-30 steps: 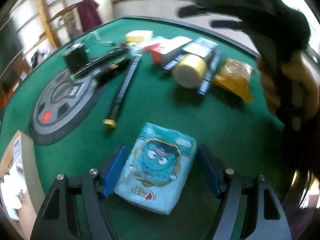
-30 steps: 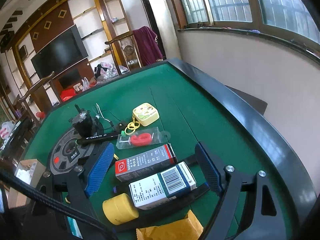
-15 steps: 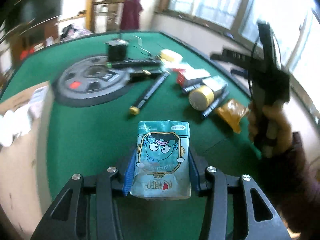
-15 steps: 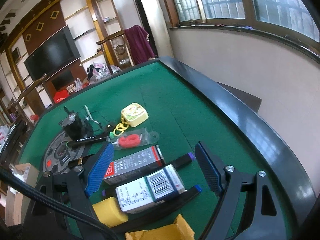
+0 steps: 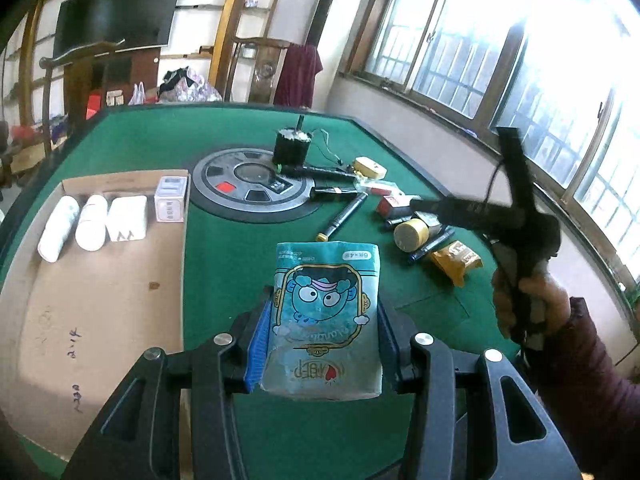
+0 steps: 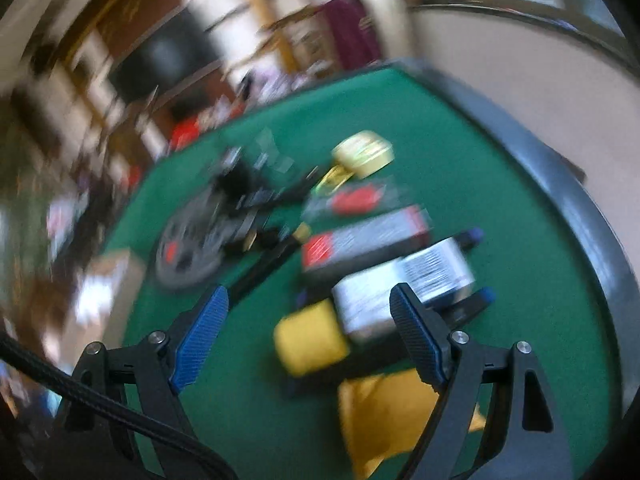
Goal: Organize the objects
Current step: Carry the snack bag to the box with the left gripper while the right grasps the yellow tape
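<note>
Left wrist view: the green bench (image 5: 224, 280) fills the middle of the frame, with a flat cardboard tray (image 5: 100, 300) at the left carrying white bottles (image 5: 76, 224) in its upper part. At lower centre the left claw (image 5: 320, 344) is closed on a blue tissue pack (image 5: 326, 320), its blue pads pressed against both sides; the pack stands up between the fingers, raised off the felt. At the right edge a hand holds the right claw's handle. Right wrist view, heavily blurred: the right claw (image 6: 312, 336) is spread wide and holds nothing, hovering over a yellow jar (image 6: 310, 340), a white box (image 6: 404, 288) and an orange packet (image 6: 384, 420) in the lower centre.
</note>
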`<state>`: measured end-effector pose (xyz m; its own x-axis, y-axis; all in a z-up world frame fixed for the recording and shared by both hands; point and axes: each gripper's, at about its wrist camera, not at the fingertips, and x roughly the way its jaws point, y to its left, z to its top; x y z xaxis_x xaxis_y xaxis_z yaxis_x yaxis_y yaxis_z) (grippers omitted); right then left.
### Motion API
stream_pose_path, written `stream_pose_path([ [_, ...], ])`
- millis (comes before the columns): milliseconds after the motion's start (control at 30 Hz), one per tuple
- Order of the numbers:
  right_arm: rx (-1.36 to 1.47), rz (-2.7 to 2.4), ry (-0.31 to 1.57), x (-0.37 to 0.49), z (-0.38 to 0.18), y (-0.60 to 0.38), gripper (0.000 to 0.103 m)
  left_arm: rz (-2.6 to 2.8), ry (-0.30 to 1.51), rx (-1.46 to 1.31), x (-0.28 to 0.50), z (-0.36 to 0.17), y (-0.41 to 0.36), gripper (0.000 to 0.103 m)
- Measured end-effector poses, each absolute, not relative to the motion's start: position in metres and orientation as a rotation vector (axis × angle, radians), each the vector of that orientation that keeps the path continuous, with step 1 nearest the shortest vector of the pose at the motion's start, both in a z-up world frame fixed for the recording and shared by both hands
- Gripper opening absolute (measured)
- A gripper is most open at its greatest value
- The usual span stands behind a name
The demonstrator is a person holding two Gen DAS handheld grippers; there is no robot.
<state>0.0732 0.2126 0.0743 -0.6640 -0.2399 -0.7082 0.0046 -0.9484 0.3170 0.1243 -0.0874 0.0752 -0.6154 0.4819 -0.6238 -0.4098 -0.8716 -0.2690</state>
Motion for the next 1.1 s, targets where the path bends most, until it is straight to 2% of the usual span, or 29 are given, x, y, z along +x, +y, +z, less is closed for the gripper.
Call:
stream_pose_path([
  [100, 1.311, -2.716, -0.135, 0.070, 0.066, 0.180, 0.083, 2.440, -0.159, -0.983, 0.127, 0.072, -0.095, 0.041],
  [233, 1.345, -2.755, 0.061, 0.066, 0.059, 0.161, 0.079, 2.448, -0.204, -0.996, 0.126, 0.066, -0.110, 0.041],
  [300, 1.358, -2.774, 0.123, 0.067, 0.059, 0.156, 0.057, 2.457, -0.229, -1.002, 0.124, 0.063, -0.119, 0.041],
  [367, 1.365, -2.769, 0.172, 0.068, 0.059, 0.150, 0.050, 2.460, -0.247, -1.005, 0.125, 0.061, -0.124, 0.041],
  [400, 1.374, -2.751, 0.171, 0.067, 0.059, 0.149, 0.046, 2.460, -0.258, -1.008, 0.125, 0.060, -0.127, 0.041],
  [533, 1.438, -2.690, 0.167, 0.062, 0.051, 0.145, 0.045, 2.459, -0.291, -1.018, 0.124, 0.055, -0.133, 0.041],
  [667, 1.492, -2.684, 0.078, 0.056, 0.039, 0.153, 0.045, 2.462, -0.304, -1.023, 0.125, 0.052, -0.137, 0.041],
  [700, 1.492, -2.694, 0.054, 0.056, 0.037, 0.155, 0.034, 2.464, -0.312, -1.025, 0.125, 0.052, -0.139, 0.041],
  [733, 1.479, -2.707, 0.007, 0.057, 0.037, 0.159, 0.030, 2.469, -0.317, -1.026, 0.124, 0.052, -0.140, 0.041],
  [1100, 1.341, -2.635, -0.281, 0.074, 0.080, 0.152, 0.030, 2.587, -0.312, -1.141, 0.104, 0.054, -0.188, 0.041],
])
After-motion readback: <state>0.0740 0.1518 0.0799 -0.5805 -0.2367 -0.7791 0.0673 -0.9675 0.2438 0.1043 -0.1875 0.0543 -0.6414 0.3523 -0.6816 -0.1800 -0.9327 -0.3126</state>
